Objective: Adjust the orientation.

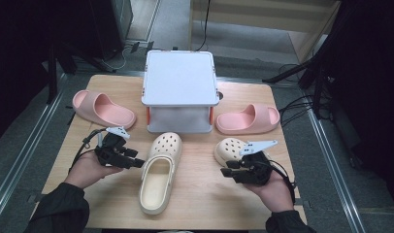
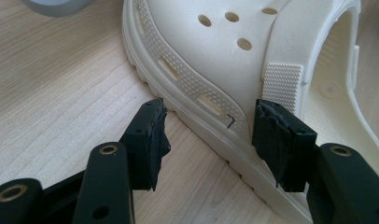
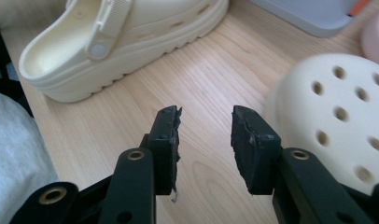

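Observation:
A cream clog [image 1: 158, 171] lies in the middle of the wooden table [image 1: 195, 204], toe toward the far side. My left gripper [image 1: 137, 161] is open at its left flank; in the left gripper view the jaws stand apart astride the clog's sole edge [image 2: 211, 126], the right pad [image 2: 276, 140] over the clog's side. A second cream clog [image 1: 230, 149] lies at the right, partly hidden by my right gripper [image 1: 225, 170]. That gripper is open over bare wood [image 3: 204, 135], with the second clog's holed toe [image 3: 337, 116] just to its right and the first clog [image 3: 122, 42] farther off.
A white lidded box [image 1: 180, 92] stands at the table's far middle. A pink slide [image 1: 104, 108] lies to its left and another pink slide [image 1: 247, 119] to its right. The person's hands [image 1: 86, 170] hold both grippers near the front edge.

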A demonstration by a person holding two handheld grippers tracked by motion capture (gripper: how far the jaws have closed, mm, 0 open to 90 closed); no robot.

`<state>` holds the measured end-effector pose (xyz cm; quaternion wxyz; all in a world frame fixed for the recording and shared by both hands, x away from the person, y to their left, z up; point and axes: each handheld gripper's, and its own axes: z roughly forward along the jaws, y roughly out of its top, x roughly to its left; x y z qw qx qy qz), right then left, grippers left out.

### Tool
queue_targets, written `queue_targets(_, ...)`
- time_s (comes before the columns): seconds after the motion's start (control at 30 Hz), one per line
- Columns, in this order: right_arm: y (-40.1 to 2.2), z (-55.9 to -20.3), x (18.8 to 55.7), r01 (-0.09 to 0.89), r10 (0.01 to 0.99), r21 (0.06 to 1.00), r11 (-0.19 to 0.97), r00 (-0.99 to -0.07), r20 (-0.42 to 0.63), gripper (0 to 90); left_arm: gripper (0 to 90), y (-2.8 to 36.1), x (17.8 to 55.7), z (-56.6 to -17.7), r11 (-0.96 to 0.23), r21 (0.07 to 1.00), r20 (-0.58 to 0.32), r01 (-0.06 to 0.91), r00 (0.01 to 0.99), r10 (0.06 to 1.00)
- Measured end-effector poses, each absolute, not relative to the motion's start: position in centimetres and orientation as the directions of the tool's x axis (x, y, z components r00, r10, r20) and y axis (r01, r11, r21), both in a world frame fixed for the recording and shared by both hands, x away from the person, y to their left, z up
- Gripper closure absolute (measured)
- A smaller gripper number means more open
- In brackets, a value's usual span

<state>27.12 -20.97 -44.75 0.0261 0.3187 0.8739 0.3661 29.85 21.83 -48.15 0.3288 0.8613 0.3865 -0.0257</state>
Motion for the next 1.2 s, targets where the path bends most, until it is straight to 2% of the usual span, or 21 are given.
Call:
queue_targets(0.53, -25.4, -44.4, 26.2, 0.587, 0.643, 0.661, 0.468, -0.739, 0.202, 58.6, 42.8, 21.3, 30.4, -48.2, -0.498, 0.542, -0.283, 0.677, 0.705, 0.65)
queue_targets(0.8, -26.9, -44.8, 26.0, 0.608, 0.691, 0.652, 0.452, -0.701, 0.174, 57.0, 42.7, 21.3, 30.7, -48.2, -0.498, 0.542, -0.287, 0.677, 0.706, 0.648)
queue_targets(1.2, -28.1, -44.6, 26.0, 0.592, 0.712, 0.682, 0.429, -0.686, 0.148, 54.5, 42.6, 21.3, 30.8, -48.2, -0.506, 0.538, -0.274, 0.674, 0.708, 0.651)
